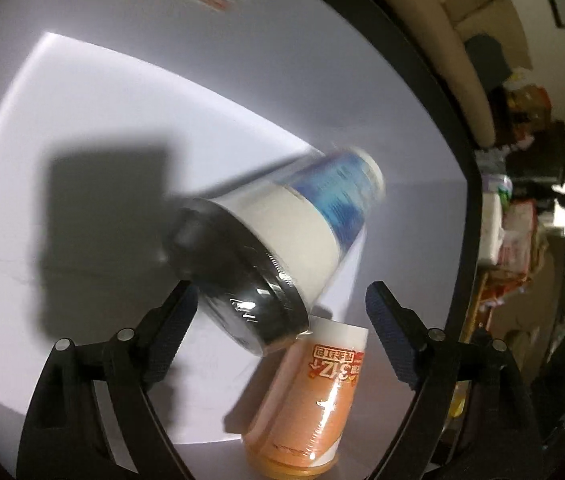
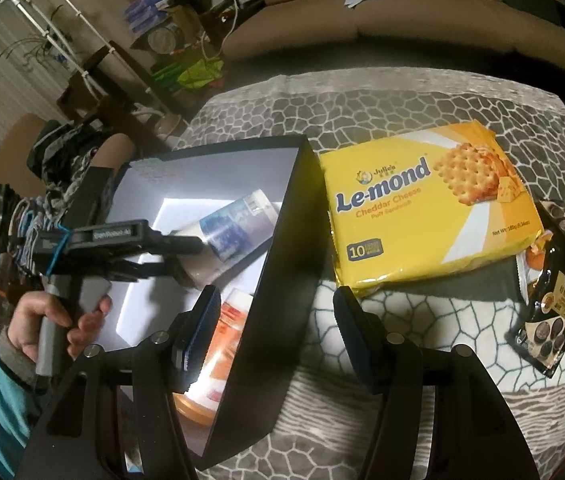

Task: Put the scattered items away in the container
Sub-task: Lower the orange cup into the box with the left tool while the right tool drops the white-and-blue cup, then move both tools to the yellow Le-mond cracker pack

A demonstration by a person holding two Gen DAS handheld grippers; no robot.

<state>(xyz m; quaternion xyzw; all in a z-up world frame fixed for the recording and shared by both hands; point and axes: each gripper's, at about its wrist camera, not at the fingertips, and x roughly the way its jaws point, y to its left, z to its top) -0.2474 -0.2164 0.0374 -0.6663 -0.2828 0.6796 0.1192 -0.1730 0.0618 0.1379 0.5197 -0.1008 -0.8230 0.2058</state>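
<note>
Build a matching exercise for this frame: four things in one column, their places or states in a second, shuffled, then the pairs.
Things:
1. blue-label bottle
2. orange-label bottle
3. yellow cracker pack
4. black snack bag

Places or states:
A. on the patterned cloth just right of the box
B. in the box, black cap toward the left gripper
C. at the cloth's far right edge
D. in the box, near the front wall, below the other bottle

Pairs: 1-B, 2-D, 3-A, 4-C

Glossy plastic film wraps the yellow cracker pack; the box has smooth matt white walls inside
</note>
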